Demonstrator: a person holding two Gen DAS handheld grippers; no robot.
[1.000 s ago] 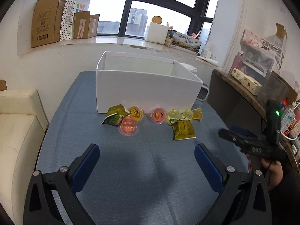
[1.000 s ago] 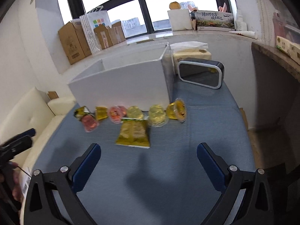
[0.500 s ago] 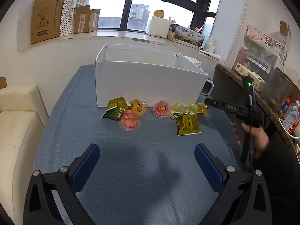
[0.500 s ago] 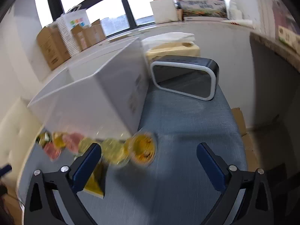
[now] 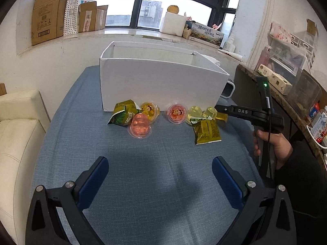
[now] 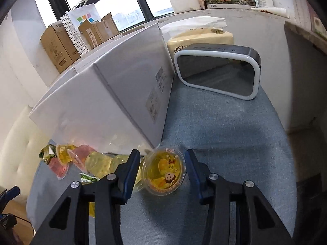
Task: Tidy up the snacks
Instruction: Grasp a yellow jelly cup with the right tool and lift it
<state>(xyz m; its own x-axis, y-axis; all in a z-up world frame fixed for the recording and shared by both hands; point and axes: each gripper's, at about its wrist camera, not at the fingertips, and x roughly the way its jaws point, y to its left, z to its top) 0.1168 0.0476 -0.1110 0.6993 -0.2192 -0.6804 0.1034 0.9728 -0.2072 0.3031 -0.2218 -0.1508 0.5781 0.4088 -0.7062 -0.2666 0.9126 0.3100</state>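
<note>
Writing: "DAS" on right gripper | straddles yellow jelly cup, unclamped | left gripper wide, empty

Daylit dark-framed window, white wall, cream sofa left

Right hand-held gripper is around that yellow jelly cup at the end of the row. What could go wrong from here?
1. The right hand-held gripper straddles the yellow jelly cup, which stands on edge; its fingers look not yet closed on it, so the round cup could roll or slip out.
2. The left finger sits close to the pale jelly cups and may nudge them.
3. The white box is close; lifting could clip its corner.
</note>
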